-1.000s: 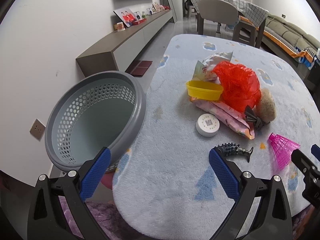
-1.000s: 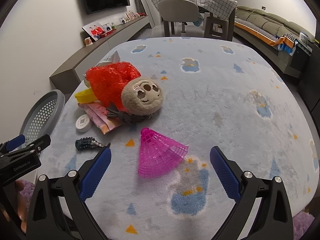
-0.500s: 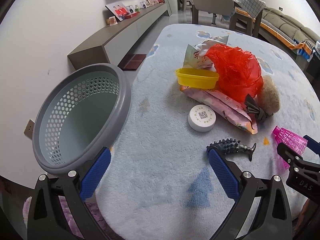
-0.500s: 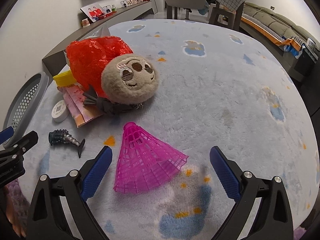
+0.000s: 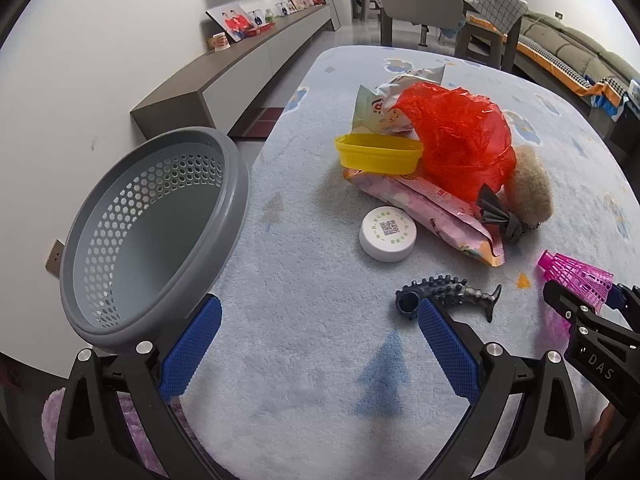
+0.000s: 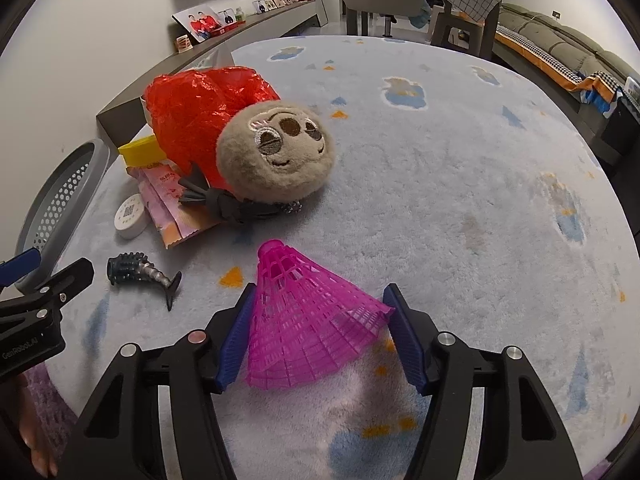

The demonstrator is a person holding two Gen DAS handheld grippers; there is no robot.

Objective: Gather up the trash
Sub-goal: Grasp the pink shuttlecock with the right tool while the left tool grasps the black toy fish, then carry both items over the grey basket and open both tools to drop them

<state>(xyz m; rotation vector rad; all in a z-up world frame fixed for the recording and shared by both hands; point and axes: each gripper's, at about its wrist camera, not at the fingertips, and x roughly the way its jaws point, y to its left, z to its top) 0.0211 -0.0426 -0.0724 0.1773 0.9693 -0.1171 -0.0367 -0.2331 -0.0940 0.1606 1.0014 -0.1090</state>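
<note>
Pink shuttlecock (image 6: 308,320) between closing right gripper (image 6: 320,338) jaws, left pad touching; plush (image 6: 276,152), black spiky toy (image 6: 136,270) beyond; left gripper (image 5: 320,352) agape, empty.

Even, soft indoor light fills both fisheye views; shadows under the shuttlecock (image 6: 312,320) are faint, straight lines bow at the dark rounded corners, and focus stays sharp

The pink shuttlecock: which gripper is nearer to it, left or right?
Right. The right gripper has just been closing around the pink shuttlecock; the left gripper hovers apart by the grey basket.
</note>
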